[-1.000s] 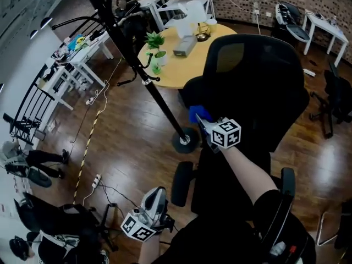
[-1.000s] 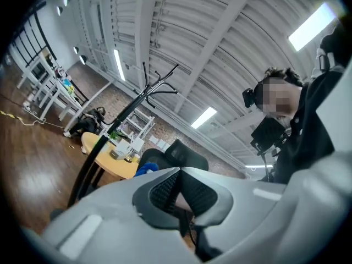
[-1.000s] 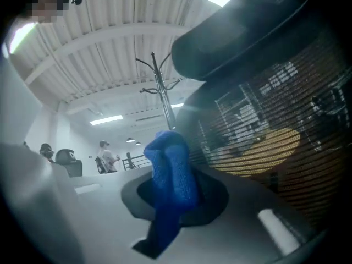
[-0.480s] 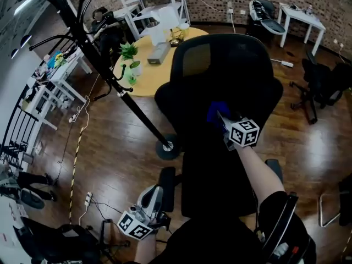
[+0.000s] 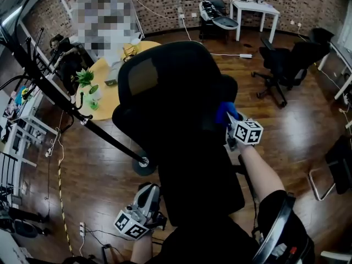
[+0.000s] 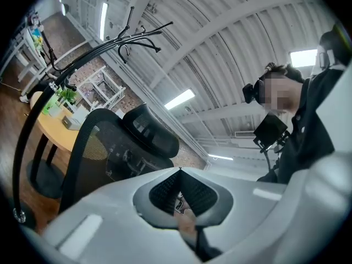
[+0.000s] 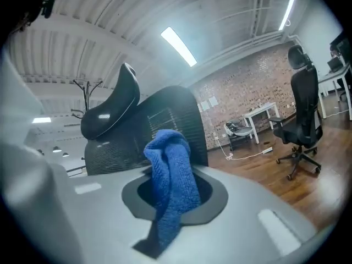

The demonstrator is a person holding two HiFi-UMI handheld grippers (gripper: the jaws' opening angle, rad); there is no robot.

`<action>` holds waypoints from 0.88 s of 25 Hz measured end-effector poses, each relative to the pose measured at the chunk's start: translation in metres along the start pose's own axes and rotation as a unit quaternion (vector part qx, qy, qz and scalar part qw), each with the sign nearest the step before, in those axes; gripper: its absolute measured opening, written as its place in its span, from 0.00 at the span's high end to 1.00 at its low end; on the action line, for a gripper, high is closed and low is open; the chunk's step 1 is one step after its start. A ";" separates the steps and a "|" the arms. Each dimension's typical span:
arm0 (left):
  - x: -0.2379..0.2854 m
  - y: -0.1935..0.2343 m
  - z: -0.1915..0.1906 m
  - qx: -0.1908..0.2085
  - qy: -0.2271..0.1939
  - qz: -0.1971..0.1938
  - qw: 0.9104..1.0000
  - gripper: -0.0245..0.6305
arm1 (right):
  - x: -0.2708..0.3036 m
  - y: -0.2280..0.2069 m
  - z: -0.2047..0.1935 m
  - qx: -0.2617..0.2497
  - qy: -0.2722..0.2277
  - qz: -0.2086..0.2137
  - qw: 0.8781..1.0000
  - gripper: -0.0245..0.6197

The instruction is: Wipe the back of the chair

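Holding a bunched blue terry cloth (image 5: pixel 225 111) in the right gripper (image 5: pixel 230 120), jaws clamped on its folds, one end hanging back over the gripper body. Cloth raised to the right edge of the black mesh-backed office chair (image 5: pixel 165 92), about mid-height on the backrest and below the padded black headrest (image 7: pixel 113 106); contact with the mesh not clear. Carrying the left gripper (image 5: pixel 148 194) low at near left, beside the chair's seat and well apart from the cloth, ribbed jaws pressed together on nothing. Facing the chair's back from the near side, on a dark wooden floor (image 5: pixel 99 169). Beyond the chair at far left, a round yellow counter (image 5: pixel 107 95) bearing a small green potted plant (image 5: pixel 85 78), with a black coat stand (image 5: pixel 71 111) slanting across the left. At far right, a white table (image 5: pixel 254 7) and a black swivel chair (image 5: pixel 286 65).
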State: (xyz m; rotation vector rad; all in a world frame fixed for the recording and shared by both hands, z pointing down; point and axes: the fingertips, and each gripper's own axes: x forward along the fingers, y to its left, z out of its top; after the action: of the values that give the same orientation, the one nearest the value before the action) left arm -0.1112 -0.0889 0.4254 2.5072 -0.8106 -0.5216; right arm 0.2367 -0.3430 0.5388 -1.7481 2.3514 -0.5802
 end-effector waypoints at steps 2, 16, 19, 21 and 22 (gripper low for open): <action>0.000 0.001 -0.001 0.000 0.001 0.000 1.000 0.97 | -0.003 0.015 -0.001 -0.006 -0.004 0.020 1.000 0.90; -0.101 0.001 0.028 0.025 -0.068 0.134 0.988 0.97 | 0.041 0.321 -0.154 -0.066 0.144 0.327 0.932 0.90; -0.138 0.002 0.034 0.031 -0.088 0.186 0.978 0.97 | 0.065 0.346 -0.194 -0.100 0.181 0.331 0.921 0.90; -0.159 0.002 0.036 0.036 -0.100 0.217 0.970 0.97 | 0.082 0.347 -0.215 -0.119 0.200 0.318 0.919 0.90; -0.168 0.001 0.036 0.039 -0.105 0.228 0.967 0.97 | 0.090 0.344 -0.221 -0.120 0.204 0.307 0.922 0.90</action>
State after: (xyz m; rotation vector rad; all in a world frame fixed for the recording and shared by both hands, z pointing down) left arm -0.2557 0.0037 0.4312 2.2453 -1.4654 -0.6030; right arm -0.1725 -0.2965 0.6141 -0.8938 3.1608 -0.6037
